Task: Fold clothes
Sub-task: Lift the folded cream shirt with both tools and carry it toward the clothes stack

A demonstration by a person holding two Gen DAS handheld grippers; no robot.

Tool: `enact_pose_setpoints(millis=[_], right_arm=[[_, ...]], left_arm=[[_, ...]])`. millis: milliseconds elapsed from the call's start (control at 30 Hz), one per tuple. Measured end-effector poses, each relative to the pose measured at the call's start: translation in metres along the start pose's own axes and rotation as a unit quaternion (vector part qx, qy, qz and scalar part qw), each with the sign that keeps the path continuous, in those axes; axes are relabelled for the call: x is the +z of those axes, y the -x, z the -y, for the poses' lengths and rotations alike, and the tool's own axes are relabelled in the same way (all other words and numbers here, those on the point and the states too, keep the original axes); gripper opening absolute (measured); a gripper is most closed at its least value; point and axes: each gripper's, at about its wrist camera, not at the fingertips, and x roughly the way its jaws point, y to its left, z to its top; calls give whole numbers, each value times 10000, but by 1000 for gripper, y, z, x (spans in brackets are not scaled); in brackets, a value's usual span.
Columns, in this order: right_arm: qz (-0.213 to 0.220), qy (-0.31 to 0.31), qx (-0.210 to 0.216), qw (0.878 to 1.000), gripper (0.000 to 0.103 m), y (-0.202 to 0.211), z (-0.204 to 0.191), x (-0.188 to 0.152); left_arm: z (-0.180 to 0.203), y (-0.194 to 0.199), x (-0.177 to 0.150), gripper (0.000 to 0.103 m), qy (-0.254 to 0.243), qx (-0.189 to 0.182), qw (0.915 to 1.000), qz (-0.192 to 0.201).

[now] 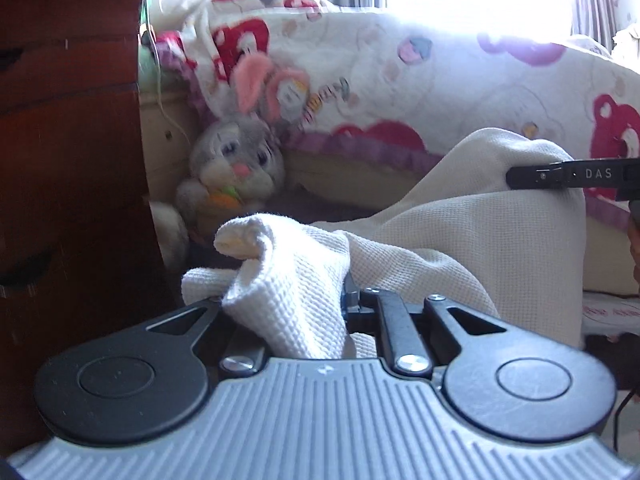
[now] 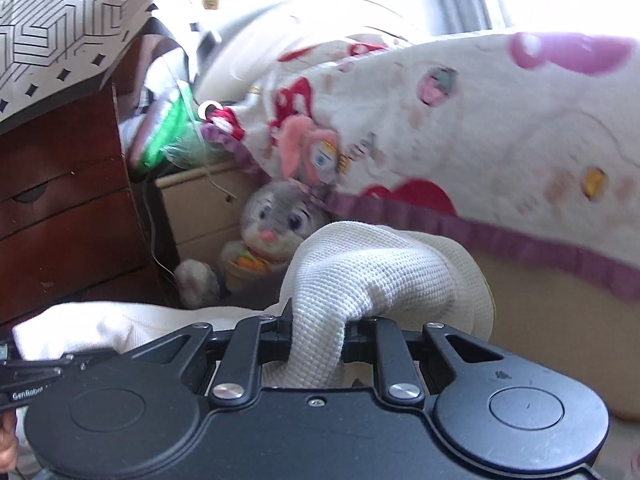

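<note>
A cream waffle-knit garment (image 1: 460, 224) hangs stretched between both grippers, lifted off the surface. My left gripper (image 1: 288, 304) is shut on one bunched corner of it, and the cloth hides its fingertips. In the left wrist view the right gripper (image 1: 560, 174) enters from the right edge as a black bar gripping the garment's other end. In the right wrist view the garment (image 2: 360, 272) drapes over my right gripper (image 2: 316, 336), which is shut on a thick fold of it. The left gripper's body (image 2: 36, 372) shows at the lower left edge there.
A grey plush rabbit (image 1: 236, 168) with pink ears sits ahead, against a white quilt (image 1: 420, 80) printed with red bears. A dark wooden drawer unit (image 2: 60, 208) stands at the left, with a patterned box (image 2: 68, 28) on top. Bright window light washes out the background.
</note>
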Motion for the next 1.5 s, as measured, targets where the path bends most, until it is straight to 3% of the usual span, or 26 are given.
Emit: enact_pose_setpoints(millis=[167, 267, 333, 400, 433, 500, 667, 800, 967, 1167, 1200, 1233, 1267, 1333, 1367, 1433, 1500], right_arm=[[447, 351, 376, 9977, 21, -64, 5, 39], [531, -160, 504, 9972, 25, -128, 28, 33], [153, -529, 416, 9976, 31, -173, 45, 20], [-473, -892, 137, 9948, 40, -211, 62, -6], [-672, -1135, 22, 9913, 39, -222, 70, -20], [-715, -1809, 20, 9809, 40, -222, 83, -46], [-246, -3493, 1238, 9284, 50, -183, 100, -88], [-416, -3649, 2048, 9073, 57, -156, 75, -110], [-885, -3136, 2076, 9223, 59, -137, 36, -129], [-966, -2858, 2051, 9311, 61, -143, 6, -140], [-948, -2767, 2020, 9347, 58, -146, 2, -139], [-912, -2619, 1975, 9403, 34, -145, 0, -133], [-863, -2467, 1928, 9458, 27, -142, -2, -126], [-690, -2111, 1831, 9577, 25, -131, -7, -110], [-475, -1846, 1776, 9655, 24, -117, -12, -98], [-128, -1500, 1697, 9739, 25, -93, -22, -80], [-133, -1622, 1813, 9699, 24, -84, -28, -81]], left_arm=[[-27, -40, 31, 11, 12, 433, 9987, 284], [-52, -87, 37, 11, 126, 604, 9981, -59], [-77, -125, 27, 11, 589, 432, 9955, -609], [-103, -161, 10, 11, 1159, 205, 9864, -1147], [-113, -171, 0, 12, 1376, 181, 9826, -1234], [-128, -178, -11, 13, 1691, 65, 9781, -1214], [-137, -174, -13, 13, 1758, -103, 9775, -1160], [-137, -173, -15, 13, 1829, -91, 9765, -1138], [-135, -174, -15, 13, 1875, -17, 9757, -1136], [-130, -174, -11, 13, 1758, 97, 9770, -1207], [-129, -175, -10, 13, 1736, 116, 9772, -1216], [-129, -175, -9, 13, 1718, 132, 9775, -1221], [-129, -177, -6, 13, 1693, 131, 9777, -1232], [-131, -179, 2, 14, 1722, 2, 9776, -1212], [-136, -179, 6, 14, 1950, -148, 9735, -1183], [-153, -179, 7, 14, 2774, -595, 9516, -1183], [-169, -184, -5, 17, 3288, -878, 9306, -1348]])
